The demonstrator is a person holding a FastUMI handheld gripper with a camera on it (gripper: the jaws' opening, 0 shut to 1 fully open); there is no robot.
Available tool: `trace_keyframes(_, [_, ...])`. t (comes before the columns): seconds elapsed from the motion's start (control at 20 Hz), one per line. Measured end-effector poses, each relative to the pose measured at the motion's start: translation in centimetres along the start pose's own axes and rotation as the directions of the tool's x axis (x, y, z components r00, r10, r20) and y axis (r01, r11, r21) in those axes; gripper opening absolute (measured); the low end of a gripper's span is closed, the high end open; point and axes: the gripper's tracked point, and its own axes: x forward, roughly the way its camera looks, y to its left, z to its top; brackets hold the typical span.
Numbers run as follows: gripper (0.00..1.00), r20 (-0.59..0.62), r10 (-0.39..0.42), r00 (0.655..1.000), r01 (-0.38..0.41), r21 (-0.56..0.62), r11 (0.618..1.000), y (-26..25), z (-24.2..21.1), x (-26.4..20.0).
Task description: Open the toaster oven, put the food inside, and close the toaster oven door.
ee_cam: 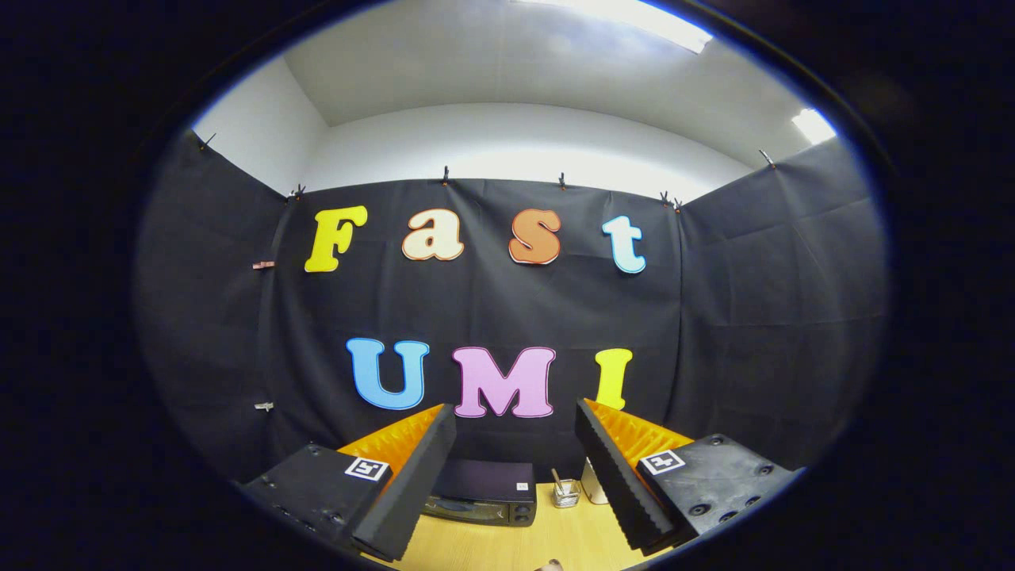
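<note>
Tongs (515,476) gape wide, holding nothing; beyond them a dark toaster oven (481,493) sits door-shut on the wooden surface (507,547), beside a small glass jar (565,493).

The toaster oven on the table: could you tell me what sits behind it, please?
Directly behind the toaster oven hangs the booth's black cloth wall. The open tool's left finger covers its left end.

A wooden table (507,547) carries the toaster oven (481,493), a small glass jar (565,493).
</note>
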Motion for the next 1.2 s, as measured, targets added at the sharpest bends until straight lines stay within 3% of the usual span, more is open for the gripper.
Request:
trace_keyframes(0.3, [0.99, 0.022, -0.041, 0.999, 0.041, -0.003, 0.999, -0.1, -0.1, -0.9])
trace_keyframes(0.5, [0.99, 0.042, -0.012, 0.999, 0.011, 0.029, 1.0, 1.3, 0.2, -1.3])
trace_keyframes(1.2, [0.99, -0.057, 0.033, 0.998, -0.034, -0.003, 0.999, 2.3, -3.0, -1.4])
